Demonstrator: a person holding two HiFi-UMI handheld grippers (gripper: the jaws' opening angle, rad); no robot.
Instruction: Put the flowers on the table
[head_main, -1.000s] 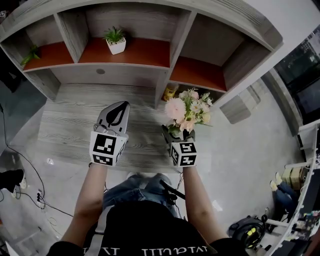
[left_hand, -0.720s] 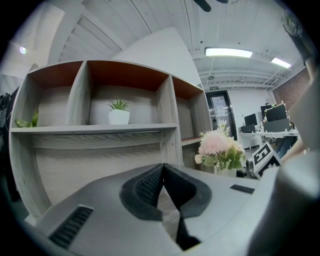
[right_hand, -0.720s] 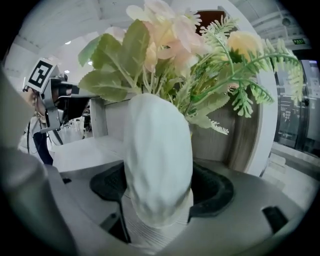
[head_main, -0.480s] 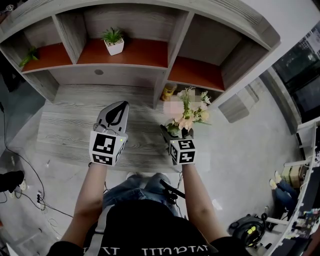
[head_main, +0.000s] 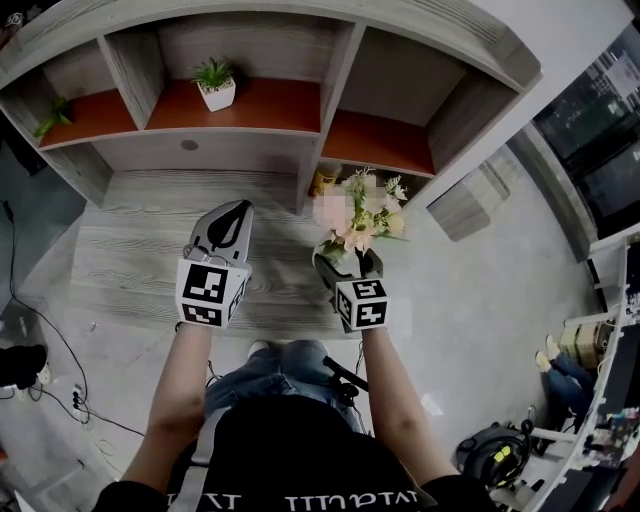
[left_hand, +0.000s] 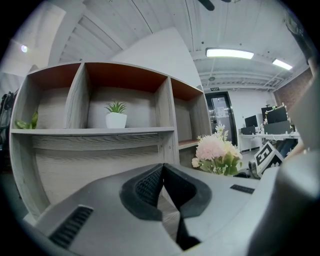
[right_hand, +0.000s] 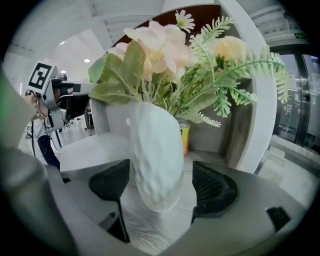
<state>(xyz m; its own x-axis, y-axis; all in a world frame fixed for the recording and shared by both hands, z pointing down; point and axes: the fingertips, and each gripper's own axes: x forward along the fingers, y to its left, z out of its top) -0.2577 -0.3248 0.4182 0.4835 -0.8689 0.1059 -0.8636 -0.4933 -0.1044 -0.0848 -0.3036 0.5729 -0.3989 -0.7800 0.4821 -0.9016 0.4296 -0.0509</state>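
- Two grippers hover over the wood-grain table (head_main: 130, 250) in front of a shelf unit (head_main: 250, 150); only the right gripper (head_main: 347, 265) has anything to do with the flowers (head_main: 355, 215).
- Seen from the right gripper view, the bouquet stands in a white dimpled vase (right_hand: 155, 160) between that gripper's jaws. The jaws are spread: one pad lies against or just beside the vase, and a gap shows at the other pad.
- The vase's long axis is roughly upright with a slight lean, its base low over the tabletop. I cannot tell whether it rests there or hangs just above.
- The left gripper (head_main: 228, 215) is empty, its jaws pressed together, and it sits beside the flowers, well to their left.
- A small yellow bottle (right_hand: 185, 137) stands close behind the vase in the lower shelf bay.
- Judgement: placement looks nearly finished. Backing the right gripper straight out along its jaws should clear the vase without tipping it.
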